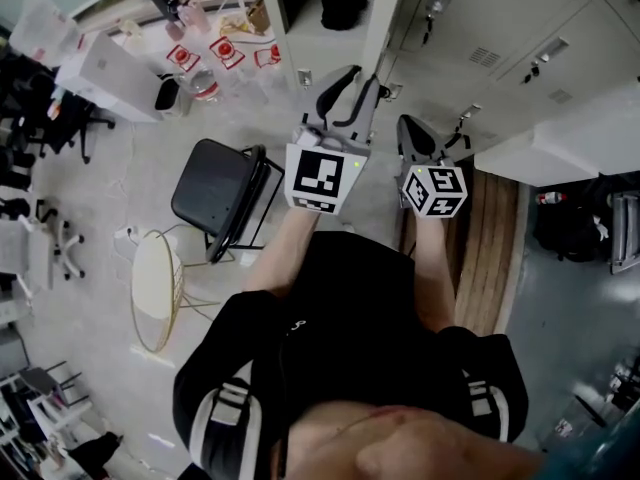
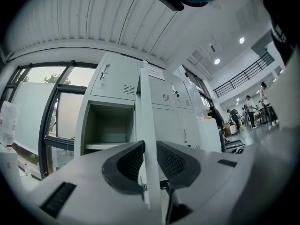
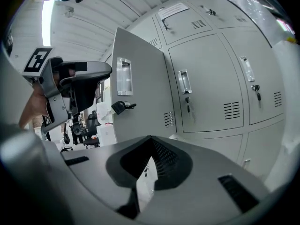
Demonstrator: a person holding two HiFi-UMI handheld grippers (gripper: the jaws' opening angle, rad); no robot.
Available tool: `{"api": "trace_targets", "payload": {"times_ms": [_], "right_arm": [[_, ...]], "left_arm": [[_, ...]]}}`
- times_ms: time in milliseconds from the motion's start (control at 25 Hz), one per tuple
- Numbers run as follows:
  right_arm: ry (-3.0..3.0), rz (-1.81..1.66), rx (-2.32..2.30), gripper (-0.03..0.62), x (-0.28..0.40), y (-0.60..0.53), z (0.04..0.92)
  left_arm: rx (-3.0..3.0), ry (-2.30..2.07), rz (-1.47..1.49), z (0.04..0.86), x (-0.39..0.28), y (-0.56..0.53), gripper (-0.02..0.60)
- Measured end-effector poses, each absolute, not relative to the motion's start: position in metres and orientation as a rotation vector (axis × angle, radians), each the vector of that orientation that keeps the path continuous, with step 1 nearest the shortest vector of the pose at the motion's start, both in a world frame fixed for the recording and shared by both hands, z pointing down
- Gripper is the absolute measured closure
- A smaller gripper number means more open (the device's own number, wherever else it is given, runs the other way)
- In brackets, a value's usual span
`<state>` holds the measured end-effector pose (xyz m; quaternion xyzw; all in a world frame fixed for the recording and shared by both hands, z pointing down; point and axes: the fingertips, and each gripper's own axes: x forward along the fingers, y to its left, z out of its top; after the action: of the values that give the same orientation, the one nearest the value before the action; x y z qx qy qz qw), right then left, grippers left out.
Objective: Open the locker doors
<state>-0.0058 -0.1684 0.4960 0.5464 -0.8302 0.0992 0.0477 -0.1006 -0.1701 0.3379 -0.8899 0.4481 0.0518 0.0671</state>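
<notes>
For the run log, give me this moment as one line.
left tongs: gripping open locker door edge | right tongs: shut, empty | neighbouring doors: closed

No readable text, paper notice (image 3: 172, 10) on a locker door (image 3: 187, 28) illegible

locker door (image 3: 145, 97): pale grey | chair (image 1: 212, 190): black | stool seat (image 1: 155, 273): cream

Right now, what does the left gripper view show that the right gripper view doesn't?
Only the left gripper view: the open compartment, bare inside, and windows beside it. Only the right gripper view: the outer face of the open door with its handle recess and key, and the left gripper gripping its edge. Both: that door, edge-on in the left gripper view, and closed lockers beyond.
</notes>
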Motion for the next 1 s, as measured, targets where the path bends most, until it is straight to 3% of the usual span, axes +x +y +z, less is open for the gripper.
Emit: {"api": "trace_targets", "payload": {"times_ms": [1000], "right_arm": [[-2.421,0.276,1.870,0.586,0.072,-0.144,0.484]], "left_arm": [[-2.844,1.074,0.195,0.332,0.008,-0.153,0.486]]}}
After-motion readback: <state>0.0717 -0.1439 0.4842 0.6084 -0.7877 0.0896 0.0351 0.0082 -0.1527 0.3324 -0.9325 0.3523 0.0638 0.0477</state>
